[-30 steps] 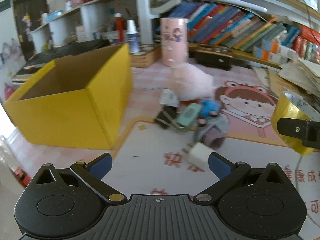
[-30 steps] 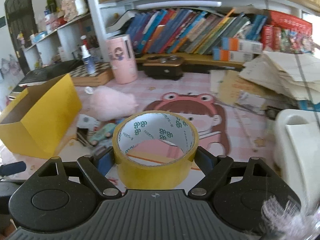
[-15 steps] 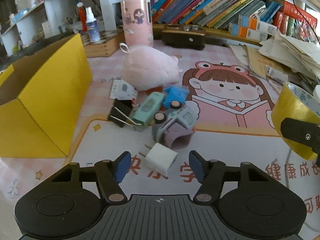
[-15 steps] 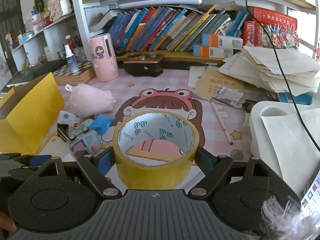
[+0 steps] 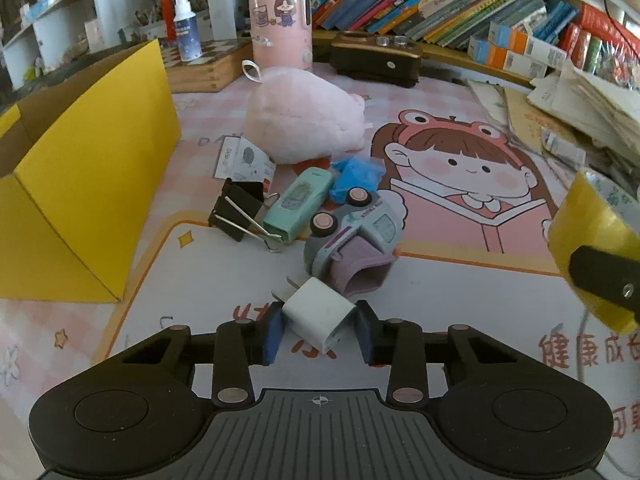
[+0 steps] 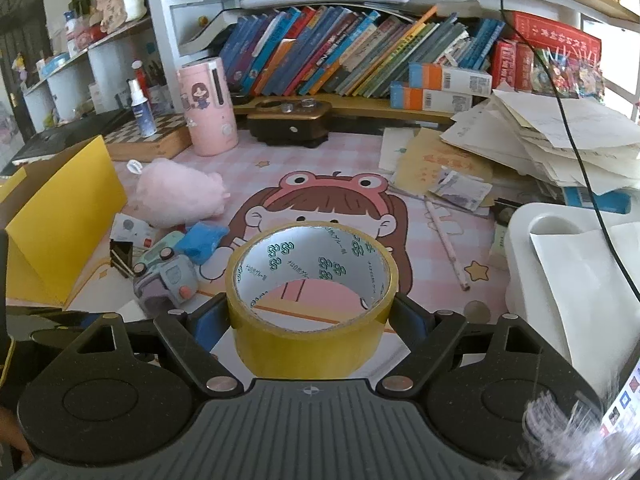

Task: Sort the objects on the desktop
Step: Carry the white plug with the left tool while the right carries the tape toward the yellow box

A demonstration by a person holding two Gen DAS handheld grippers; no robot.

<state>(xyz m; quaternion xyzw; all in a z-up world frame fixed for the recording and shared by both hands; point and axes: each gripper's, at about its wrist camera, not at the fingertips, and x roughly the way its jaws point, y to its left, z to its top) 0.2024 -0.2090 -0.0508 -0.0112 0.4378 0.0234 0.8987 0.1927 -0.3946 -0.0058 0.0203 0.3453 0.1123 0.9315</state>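
Note:
My left gripper [image 5: 318,330] is shut on a white charger plug [image 5: 318,316] low over the desk mat. Just beyond it lie a grey toy car [image 5: 352,240], a mint green device [image 5: 298,204], a black binder clip [image 5: 240,210], a blue crumpled bag [image 5: 356,178] and a pink plush toy [image 5: 304,116]. My right gripper [image 6: 312,320] is shut on a yellow tape roll [image 6: 312,312], held above the mat; the roll also shows at the right edge of the left wrist view [image 5: 596,240]. An open yellow box [image 5: 80,184] stands at the left.
A pink cylinder holder [image 5: 280,20], a dark wooden box [image 5: 376,58] and a row of books [image 6: 360,60] stand at the back. Loose papers [image 6: 540,140] pile at the right, with a white bin [image 6: 560,280] near my right gripper. A pencil [image 6: 444,244] lies on the mat.
My left gripper moved forward and down onto the white charger plug and closed on it. My right gripper kept hold of the tape roll and shifted slightly.

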